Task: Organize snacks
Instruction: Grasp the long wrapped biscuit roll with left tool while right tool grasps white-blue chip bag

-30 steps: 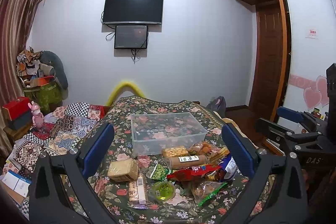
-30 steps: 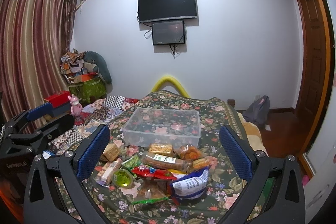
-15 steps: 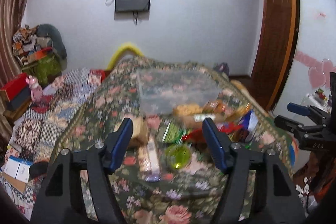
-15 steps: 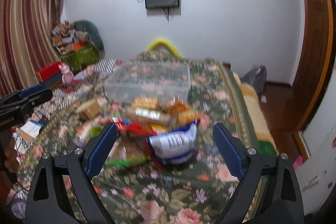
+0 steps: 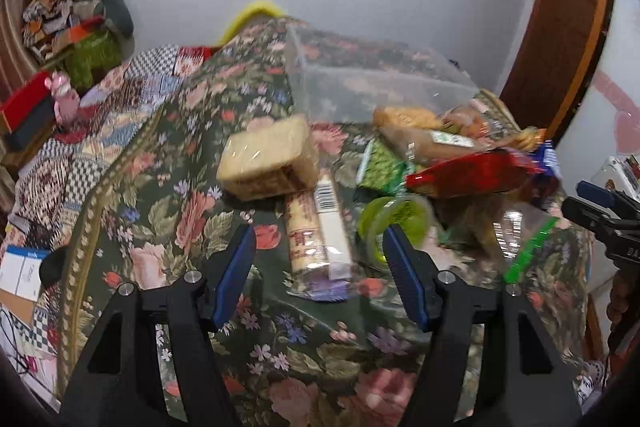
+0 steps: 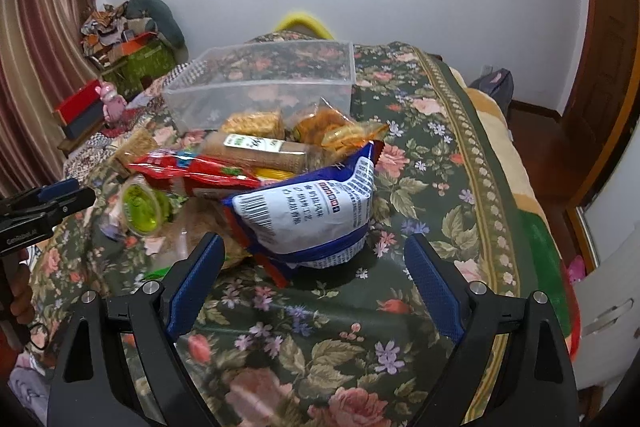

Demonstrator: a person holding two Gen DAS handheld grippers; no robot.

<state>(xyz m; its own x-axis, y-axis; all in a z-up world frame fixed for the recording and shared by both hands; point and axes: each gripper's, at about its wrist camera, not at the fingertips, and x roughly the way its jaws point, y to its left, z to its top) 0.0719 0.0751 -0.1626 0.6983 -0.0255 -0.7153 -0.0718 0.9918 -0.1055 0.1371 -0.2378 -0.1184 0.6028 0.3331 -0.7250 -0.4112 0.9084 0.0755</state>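
Observation:
A heap of snack packs lies on the floral tablecloth (image 5: 168,219) in front of a clear plastic bin (image 5: 360,87), which also shows in the right wrist view (image 6: 264,83). My left gripper (image 5: 320,251) is open just above a long clear-wrapped biscuit pack (image 5: 316,227), with a green jelly cup (image 5: 394,221) by its right finger. A wrapped cracker block (image 5: 268,157) lies beyond. My right gripper (image 6: 314,259) is open, close in front of a blue and white bag (image 6: 312,211). A red pack (image 6: 192,171) lies to the bag's left.
The table drops off at its right edge toward a bed (image 6: 520,167) and wooden door (image 6: 608,47). Left of the table lies a patchwork quilt (image 5: 80,131) with clutter and a red box (image 5: 24,103). The bin stands at the far end.
Both grippers have moved forward and down toward the snack heap. The left gripper's fingers have narrowed and now flank the long biscuit pack. The right gripper has closed in on the blue and white bag.

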